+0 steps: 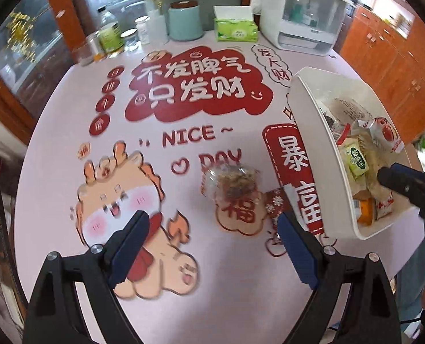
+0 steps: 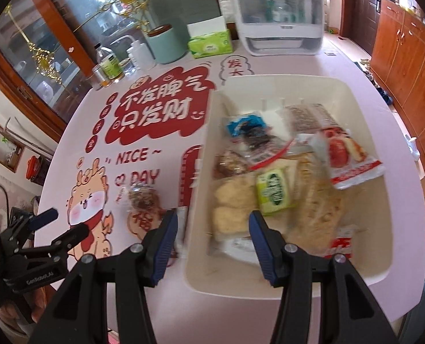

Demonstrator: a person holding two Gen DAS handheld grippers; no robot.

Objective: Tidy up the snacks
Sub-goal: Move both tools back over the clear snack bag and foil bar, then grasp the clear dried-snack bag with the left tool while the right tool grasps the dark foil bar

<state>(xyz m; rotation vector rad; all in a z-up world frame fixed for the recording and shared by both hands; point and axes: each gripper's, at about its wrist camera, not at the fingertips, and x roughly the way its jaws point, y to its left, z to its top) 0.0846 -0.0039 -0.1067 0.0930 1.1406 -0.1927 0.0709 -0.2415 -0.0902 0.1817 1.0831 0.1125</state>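
1. Target as I read it: clear-wrapped brown snack lying loose on the pink printed worktop, just left of the white plastic bin. A red-wrapped snack lies between it and the bin wall, close to both.
2. The bin already holds a pile: green packet, red-and-white packet, blue packet, pale crackers.
3. Left hand-held gripper: jaws wide apart, nothing between them, nothing touched. It hangs short of the clear snack, angled steeply down.
4. Right hand-held gripper: jaws about half apart, empty, straddling the bin's near-left wall from above. I see no contact.
5. My plan: bring the left one over the clear snack, pads either side of the bulge, not the crinkled ends. Close gently; the wrapper will likely slip.
6. Risk: catching the red snack too. Frames are blurred.
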